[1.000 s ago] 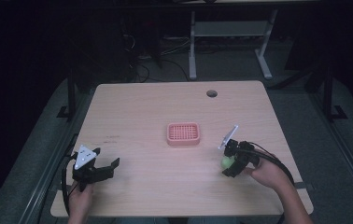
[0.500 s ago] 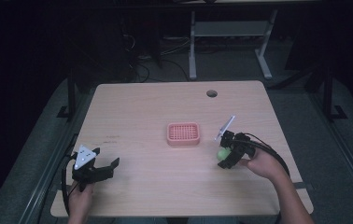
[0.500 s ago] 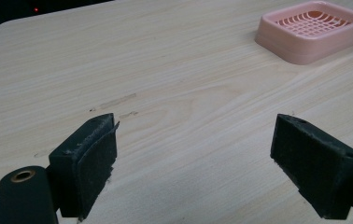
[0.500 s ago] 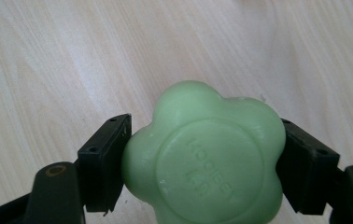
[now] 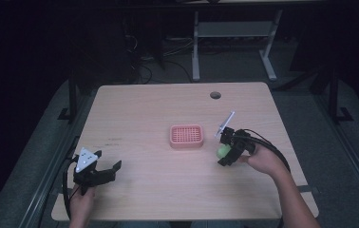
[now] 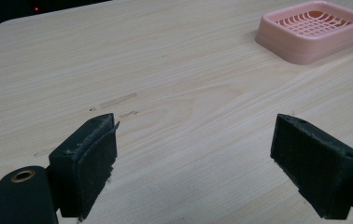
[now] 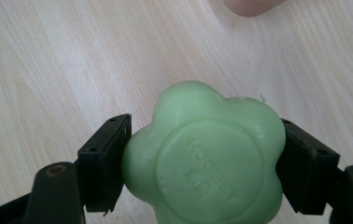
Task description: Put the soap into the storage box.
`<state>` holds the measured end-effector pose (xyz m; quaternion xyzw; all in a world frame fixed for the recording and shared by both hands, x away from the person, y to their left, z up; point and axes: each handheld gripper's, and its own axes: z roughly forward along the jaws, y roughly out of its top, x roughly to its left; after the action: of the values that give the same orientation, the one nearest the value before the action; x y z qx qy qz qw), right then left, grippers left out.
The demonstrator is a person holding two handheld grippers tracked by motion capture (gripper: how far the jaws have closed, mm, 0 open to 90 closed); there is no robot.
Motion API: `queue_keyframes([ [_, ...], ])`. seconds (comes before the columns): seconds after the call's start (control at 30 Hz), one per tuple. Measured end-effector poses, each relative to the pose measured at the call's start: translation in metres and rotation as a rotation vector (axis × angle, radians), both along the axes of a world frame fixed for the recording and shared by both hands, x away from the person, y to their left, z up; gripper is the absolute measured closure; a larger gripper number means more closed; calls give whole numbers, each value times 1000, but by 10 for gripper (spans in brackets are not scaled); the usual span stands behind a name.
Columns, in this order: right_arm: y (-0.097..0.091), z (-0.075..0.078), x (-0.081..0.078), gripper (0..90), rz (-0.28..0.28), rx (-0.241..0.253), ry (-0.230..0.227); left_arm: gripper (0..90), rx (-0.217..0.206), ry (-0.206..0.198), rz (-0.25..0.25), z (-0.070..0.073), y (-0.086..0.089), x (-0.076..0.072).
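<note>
A green flower-shaped soap point(image 7: 205, 156) fills the space between my right gripper's jaws, which are shut on its sides. In the high view the right gripper point(image 5: 224, 153) holds the green soap point(image 5: 222, 150) just right of the pink soap dish point(image 5: 186, 136) at the table's middle. My left gripper point(image 5: 107, 167) rests near the front left corner, open, with nothing between its pads point(image 6: 89, 163). The pink dish point(image 6: 312, 29) appears empty at the far right of the left gripper view.
The wooden table point(image 5: 149, 109) has a round cable hole point(image 5: 215, 95) at the back right. A white desk frame point(image 5: 232, 42) and cables stand on the dark floor behind. A pink edge point(image 7: 251, 5) pokes in at the top of the right gripper view.
The right gripper has carried the green soap left and a little away from me, closer to the pink dish. The left gripper has stayed put.
</note>
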<state>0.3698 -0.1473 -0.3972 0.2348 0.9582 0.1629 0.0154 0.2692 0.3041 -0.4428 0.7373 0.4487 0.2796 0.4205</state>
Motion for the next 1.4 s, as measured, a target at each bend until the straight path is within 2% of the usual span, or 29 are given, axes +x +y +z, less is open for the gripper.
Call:
queue_keyframes([
  [0.47,11,8,6,260,22,-2,1,143,6,0,-10,1,-1,-1],
  [0.6,16,14,5,260,41,27,-5,143,4,0,-10,1,-1,-2],
  [0.7,20,20,7,260,43,28,-16,143,1,-6,-8,1,-1,-2],
  [0.97,26,22,16,260,45,10,-10,143,1,-4,-10,1,-1,-2],
  [1.1,28,23,19,260,42,24,-8,143,1,-3,-7,1,-1,-2],
  [1.4,36,26,24,260,50,2,-12,143,-1,-3,-11,1,-1,-1],
])
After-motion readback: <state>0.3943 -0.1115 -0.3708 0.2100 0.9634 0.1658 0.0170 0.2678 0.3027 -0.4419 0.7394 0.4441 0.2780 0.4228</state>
